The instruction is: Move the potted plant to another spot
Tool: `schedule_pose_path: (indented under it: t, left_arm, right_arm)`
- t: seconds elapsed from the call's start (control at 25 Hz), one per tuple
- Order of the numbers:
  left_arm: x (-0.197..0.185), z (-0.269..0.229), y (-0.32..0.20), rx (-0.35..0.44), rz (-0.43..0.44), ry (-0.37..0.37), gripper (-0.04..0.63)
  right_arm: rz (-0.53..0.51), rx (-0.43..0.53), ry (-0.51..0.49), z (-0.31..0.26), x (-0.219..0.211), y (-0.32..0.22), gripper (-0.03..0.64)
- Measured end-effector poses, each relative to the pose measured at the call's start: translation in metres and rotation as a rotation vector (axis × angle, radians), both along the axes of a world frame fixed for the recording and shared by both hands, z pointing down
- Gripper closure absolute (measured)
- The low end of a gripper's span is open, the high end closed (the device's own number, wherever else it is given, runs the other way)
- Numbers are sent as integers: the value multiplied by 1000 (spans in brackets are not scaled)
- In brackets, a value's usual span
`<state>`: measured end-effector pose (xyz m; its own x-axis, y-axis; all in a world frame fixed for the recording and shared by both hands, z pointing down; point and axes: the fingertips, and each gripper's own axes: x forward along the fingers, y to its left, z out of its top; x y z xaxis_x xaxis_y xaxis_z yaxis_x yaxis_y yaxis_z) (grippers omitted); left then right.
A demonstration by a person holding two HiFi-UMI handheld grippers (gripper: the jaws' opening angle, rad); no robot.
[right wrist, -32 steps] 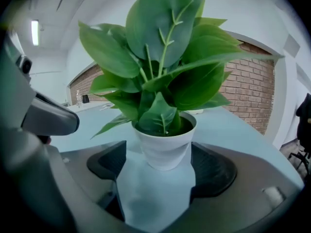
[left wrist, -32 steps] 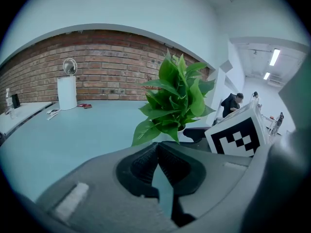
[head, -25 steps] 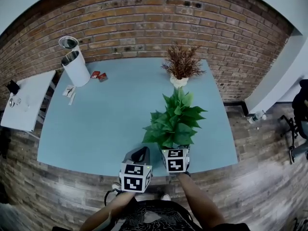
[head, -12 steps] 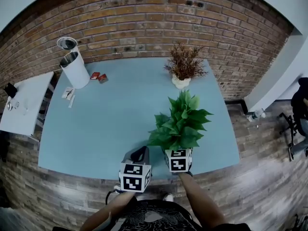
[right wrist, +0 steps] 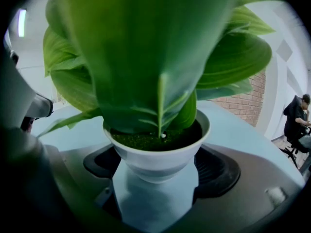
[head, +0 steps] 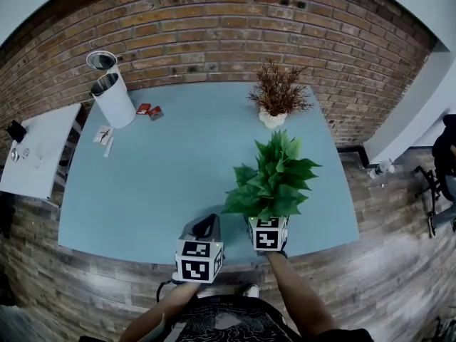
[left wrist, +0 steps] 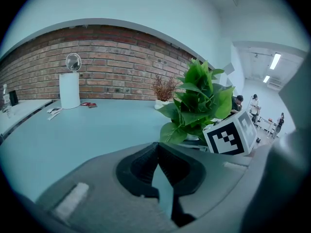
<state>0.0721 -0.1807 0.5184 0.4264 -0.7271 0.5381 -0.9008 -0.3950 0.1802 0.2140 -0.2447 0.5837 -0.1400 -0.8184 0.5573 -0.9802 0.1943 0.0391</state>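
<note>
A potted plant (head: 274, 180) with broad green leaves stands near the front right edge of the light blue table (head: 164, 184). In the right gripper view its white pot (right wrist: 155, 154) sits on the table between the jaws of my right gripper (right wrist: 158, 171). The jaws stand wide on either side, and the pads do not seem to press on the pot. In the head view the leaves hide the jaws of the right gripper (head: 269, 218). To the plant's left, my left gripper (head: 206, 226) hovers over the table's front edge. Its tips (left wrist: 156, 147) meet with nothing between them.
A dried brown plant (head: 278, 95) in a white pot stands at the back right, in front of the brick wall. A white cylindrical bin (head: 114, 98) and small red items (head: 149, 110) sit at the back left. A white side table (head: 39, 148) stands left of the table.
The whole scene has slid slightly to the right in the head view. The green plant stands a touch closer to the dried plant's line. The left gripper looks the same.
</note>
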Motion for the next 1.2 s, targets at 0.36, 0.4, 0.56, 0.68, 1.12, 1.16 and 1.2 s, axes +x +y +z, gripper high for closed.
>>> schedule_pose_path:
  t: [0.36, 0.4, 0.56, 0.68, 1.12, 1.16, 1.2]
  left_arm:
    - [-29, 1, 2, -2, -12, -5, 595]
    - [-32, 1, 2, -2, -11, -5, 595]
    - [-45, 0, 1, 1, -9, -3, 595]
    - [-53, 0, 1, 0, -10, 1, 595]
    - [-97, 6, -1, 8, -18, 3, 595]
    - [-103, 8, -2, 10, -17, 4, 595]
    - [-109, 9, -3, 12, -17, 5, 595]
  right_arm:
    - [2, -17, 2, 1, -21, 0, 152]
    - [3, -18, 3, 2, -24, 1, 152]
    - [3, -6, 3, 1, -36, -1, 152]
    - [9, -10, 2, 0, -45, 0, 152]
    - [16, -9, 18, 5, -80, 2, 150]
    - [17, -7, 19, 7, -86, 2, 152]
    - [16, -6, 19, 8, -92, 1, 152]
